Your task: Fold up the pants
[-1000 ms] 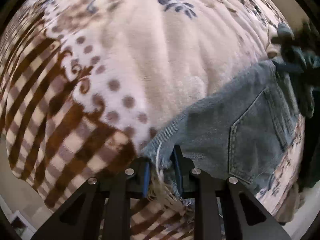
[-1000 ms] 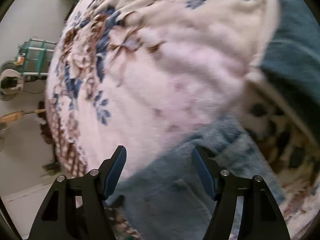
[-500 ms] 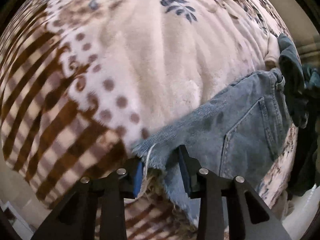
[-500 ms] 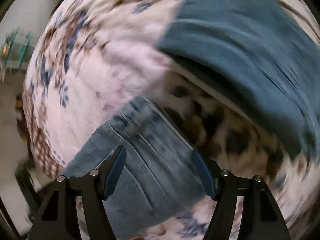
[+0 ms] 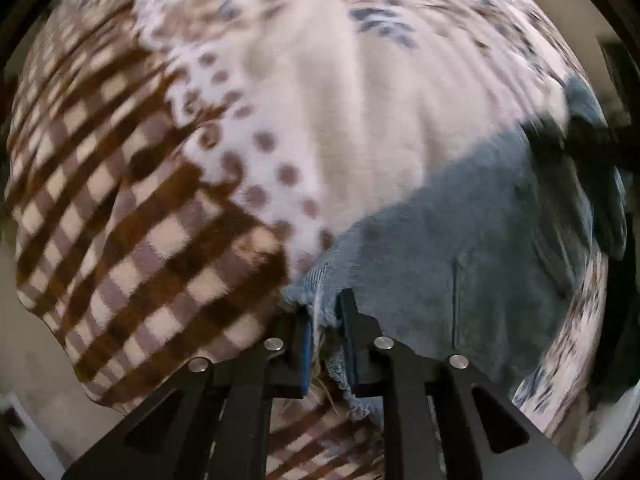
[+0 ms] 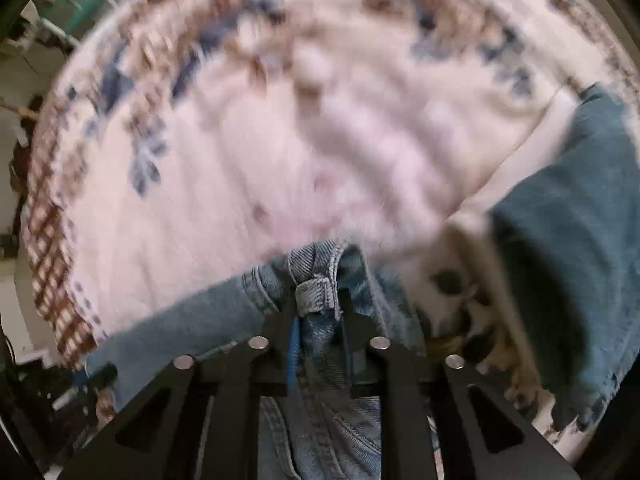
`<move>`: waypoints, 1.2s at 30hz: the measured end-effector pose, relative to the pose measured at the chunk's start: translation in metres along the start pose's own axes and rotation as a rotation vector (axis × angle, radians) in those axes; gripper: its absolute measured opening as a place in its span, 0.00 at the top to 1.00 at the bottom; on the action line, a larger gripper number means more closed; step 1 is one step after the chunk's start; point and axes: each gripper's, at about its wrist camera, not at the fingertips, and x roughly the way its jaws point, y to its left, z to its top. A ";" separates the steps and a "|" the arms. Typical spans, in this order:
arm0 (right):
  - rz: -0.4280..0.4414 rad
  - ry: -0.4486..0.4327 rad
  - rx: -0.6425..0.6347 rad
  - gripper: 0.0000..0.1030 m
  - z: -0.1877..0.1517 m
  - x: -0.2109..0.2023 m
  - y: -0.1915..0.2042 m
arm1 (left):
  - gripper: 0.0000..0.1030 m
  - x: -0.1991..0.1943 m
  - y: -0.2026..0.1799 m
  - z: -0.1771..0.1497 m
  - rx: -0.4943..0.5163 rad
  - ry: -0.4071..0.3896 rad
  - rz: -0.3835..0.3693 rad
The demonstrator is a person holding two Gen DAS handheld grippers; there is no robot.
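Observation:
Light blue denim pants [image 5: 472, 248] lie on a patterned blanket. My left gripper [image 5: 325, 312] is shut on their frayed hem, and the pants spread away to the right with a back pocket showing. My right gripper [image 6: 318, 300] is shut on the waistband of the pants [image 6: 316, 272], a belt loop bunched between its fingers. The rest of the denim runs down and left under that gripper.
The fleece blanket [image 5: 280, 120] has brown checks on the left, dots and blue flowers. A dark teal cloth [image 6: 568, 240] lies on the right; it also shows in the left wrist view [image 5: 600, 200]. The bed edge and floor [image 5: 32, 340] are at lower left.
My right gripper was open above the pants; it has dropped onto the waistband and closed on it. My left gripper opened a little half a second ago and has shut on the hem again.

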 end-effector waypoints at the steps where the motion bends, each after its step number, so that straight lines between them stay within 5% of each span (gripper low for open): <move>1: 0.028 0.023 0.025 0.71 0.002 0.004 -0.005 | 0.85 -0.005 0.005 0.004 -0.037 -0.002 0.004; 3: 0.132 0.007 0.094 0.48 0.001 -0.006 -0.016 | 0.72 -0.025 0.003 0.007 -0.032 -0.061 0.032; 4: 0.194 -0.023 0.138 0.20 -0.003 -0.016 -0.023 | 0.64 -0.042 -0.001 0.006 -0.011 -0.114 0.057; 5: 0.229 -0.047 0.163 0.07 -0.008 -0.026 -0.029 | 0.39 -0.049 -0.004 0.005 -0.005 -0.138 0.061; 6: 0.255 -0.080 0.186 0.07 -0.015 -0.039 -0.035 | 0.10 -0.060 -0.005 0.002 -0.004 -0.168 0.059; 8: 0.267 -0.123 0.218 0.07 -0.031 -0.057 -0.041 | 0.04 -0.074 -0.009 -0.008 -0.027 -0.186 0.020; 14: 0.270 -0.111 0.313 0.07 -0.111 -0.070 -0.037 | 0.04 -0.064 -0.014 -0.063 -0.169 -0.048 -0.097; 18: 0.273 -0.036 0.310 0.07 -0.161 -0.048 -0.040 | 0.04 -0.022 -0.026 -0.106 -0.294 0.159 -0.232; 20: 0.276 0.007 0.332 0.07 -0.175 -0.028 -0.048 | 0.06 -0.003 -0.033 -0.119 -0.328 0.202 -0.274; 22: 0.291 0.022 0.353 0.07 -0.184 -0.015 -0.055 | 0.40 0.013 -0.042 -0.127 -0.341 0.187 -0.326; 23: 0.301 0.027 0.361 0.07 -0.187 -0.010 -0.058 | 0.77 0.014 -0.045 -0.131 -0.315 0.179 -0.318; 24: 0.301 0.026 0.365 0.08 -0.188 -0.006 -0.060 | 0.79 0.015 -0.050 -0.132 -0.270 0.171 -0.289; 25: 0.299 0.022 0.367 0.12 -0.190 -0.004 -0.063 | 0.81 0.009 -0.050 -0.137 -0.243 0.132 -0.306; 27: 0.291 0.008 0.365 0.47 -0.186 0.001 -0.070 | 0.83 -0.001 -0.048 -0.146 -0.159 0.088 -0.285; 28: 0.291 0.017 0.359 0.78 -0.183 0.004 -0.073 | 0.83 -0.007 -0.045 -0.152 -0.092 0.076 -0.246; 30: 0.278 0.052 0.366 0.79 -0.176 0.018 -0.077 | 0.83 -0.005 -0.029 -0.161 -0.065 0.118 -0.227; 36: 0.317 0.066 0.377 0.73 -0.171 0.020 -0.077 | 0.82 -0.024 0.017 -0.169 -0.227 0.159 -0.257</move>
